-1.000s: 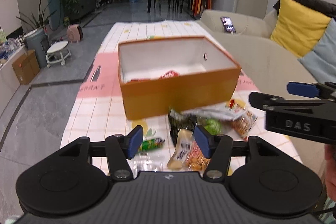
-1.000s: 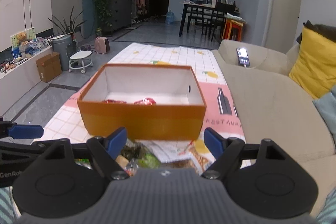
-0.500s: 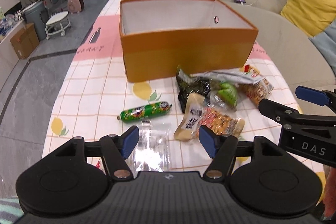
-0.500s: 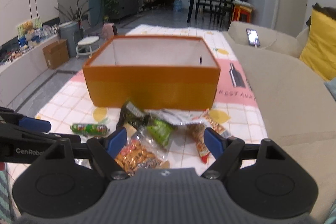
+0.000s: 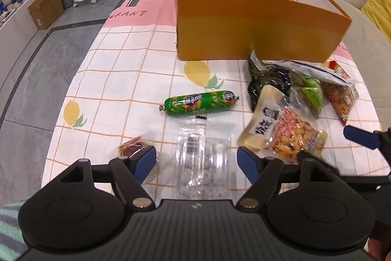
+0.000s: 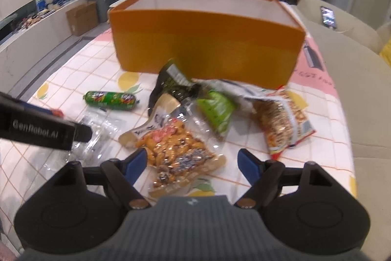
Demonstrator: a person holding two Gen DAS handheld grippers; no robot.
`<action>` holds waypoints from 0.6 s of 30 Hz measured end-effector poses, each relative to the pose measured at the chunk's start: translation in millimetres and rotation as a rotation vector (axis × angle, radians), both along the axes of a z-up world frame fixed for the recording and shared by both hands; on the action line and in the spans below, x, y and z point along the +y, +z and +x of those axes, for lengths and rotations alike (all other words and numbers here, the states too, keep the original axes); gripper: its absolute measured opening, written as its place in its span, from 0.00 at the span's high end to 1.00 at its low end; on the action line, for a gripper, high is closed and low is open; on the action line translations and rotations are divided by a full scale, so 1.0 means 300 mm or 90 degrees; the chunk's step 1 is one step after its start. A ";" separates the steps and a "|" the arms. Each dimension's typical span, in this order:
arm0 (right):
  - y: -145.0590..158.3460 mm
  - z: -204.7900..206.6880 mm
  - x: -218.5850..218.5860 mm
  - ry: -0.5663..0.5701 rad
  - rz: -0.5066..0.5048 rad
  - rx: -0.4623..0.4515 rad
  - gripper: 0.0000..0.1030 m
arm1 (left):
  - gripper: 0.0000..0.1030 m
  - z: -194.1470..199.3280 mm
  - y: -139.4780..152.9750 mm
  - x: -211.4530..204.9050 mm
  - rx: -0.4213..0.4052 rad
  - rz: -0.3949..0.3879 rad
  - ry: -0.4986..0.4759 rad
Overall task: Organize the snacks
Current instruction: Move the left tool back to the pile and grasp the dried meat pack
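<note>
An orange box (image 5: 256, 26) with a white inside stands on the checked tablecloth; it also shows in the right wrist view (image 6: 207, 40). In front of it lie a green sausage (image 5: 199, 102), a clear packet (image 5: 202, 163), a small brown snack (image 5: 133, 147) and a heap of bags. My left gripper (image 5: 196, 163) is open over the clear packet. My right gripper (image 6: 193, 163) is open over the orange nut bag (image 6: 173, 151). A green bag (image 6: 217, 109) and a red-edged bag (image 6: 283, 121) lie beyond.
A beige sofa (image 6: 354, 80) with a phone (image 6: 328, 16) runs along the table's right side. The table's left edge drops to a grey floor (image 5: 36, 60) with a stool and a cardboard carton.
Both grippers have pulled back from the box and tilted down over the snacks in front of it. Both stay open. The snacks have not moved.
</note>
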State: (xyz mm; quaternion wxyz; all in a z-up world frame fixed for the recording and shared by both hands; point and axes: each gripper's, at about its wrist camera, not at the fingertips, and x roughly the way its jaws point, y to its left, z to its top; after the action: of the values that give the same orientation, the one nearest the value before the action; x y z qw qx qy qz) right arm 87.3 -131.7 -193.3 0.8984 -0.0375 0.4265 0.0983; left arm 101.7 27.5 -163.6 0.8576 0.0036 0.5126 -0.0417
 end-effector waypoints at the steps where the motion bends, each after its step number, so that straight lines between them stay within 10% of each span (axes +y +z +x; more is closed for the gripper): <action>1: -0.009 0.009 0.005 0.007 0.003 0.003 0.20 | 0.14 0.006 -0.003 0.001 0.003 0.000 -0.001; 18: -0.089 0.095 0.028 0.038 0.005 0.023 0.17 | 0.16 0.085 0.014 0.126 0.078 0.018 -0.024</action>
State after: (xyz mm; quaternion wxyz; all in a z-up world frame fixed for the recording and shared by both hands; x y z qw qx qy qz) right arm 115.8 -123.3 -220.1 0.8874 -0.0446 0.4408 0.1276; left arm 127.3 65.3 -159.4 0.8236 0.0228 0.5645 -0.0510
